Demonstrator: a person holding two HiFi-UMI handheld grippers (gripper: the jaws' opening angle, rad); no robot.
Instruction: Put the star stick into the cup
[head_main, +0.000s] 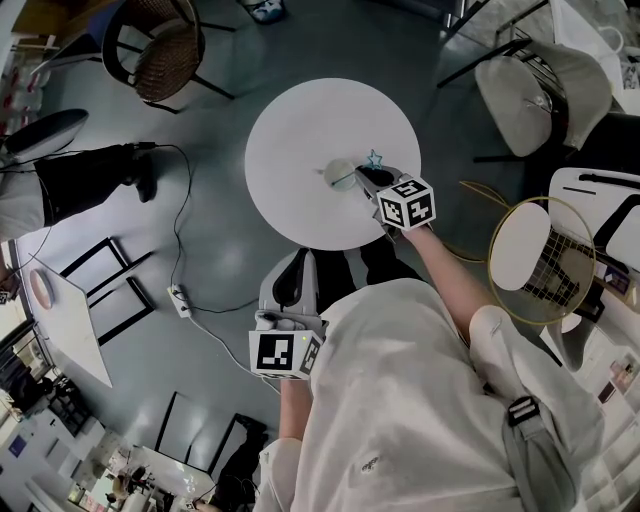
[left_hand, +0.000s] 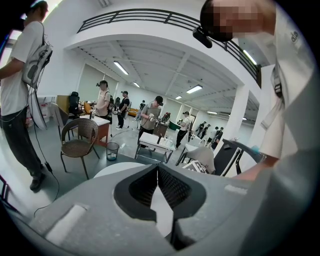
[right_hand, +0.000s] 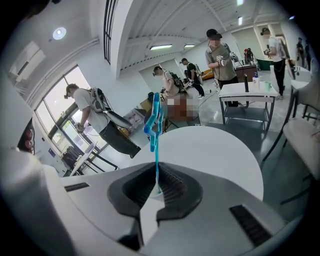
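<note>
The light blue star stick (head_main: 375, 159) stands upright over the round white table (head_main: 300, 120), and my right gripper (head_main: 368, 177) is shut on its thin stem. In the right gripper view the star (right_hand: 153, 120) rises above the jaws, and the stem runs down between the pads of the right gripper (right_hand: 158, 176). A small pale cup (head_main: 339, 174) sits on the table just left of the right gripper's tips, close beside the stick. My left gripper (head_main: 287, 318) hangs off the table's near edge by my body. Seen in its own view, the left gripper (left_hand: 158, 172) is shut with nothing in it.
A wicker chair (head_main: 160, 45) stands at the far left and a pale chair (head_main: 540, 85) at the far right. A round wire side table (head_main: 545, 260) is at my right. A cable with a power strip (head_main: 180, 300) lies on the floor. Several people (right_hand: 220, 55) stand around.
</note>
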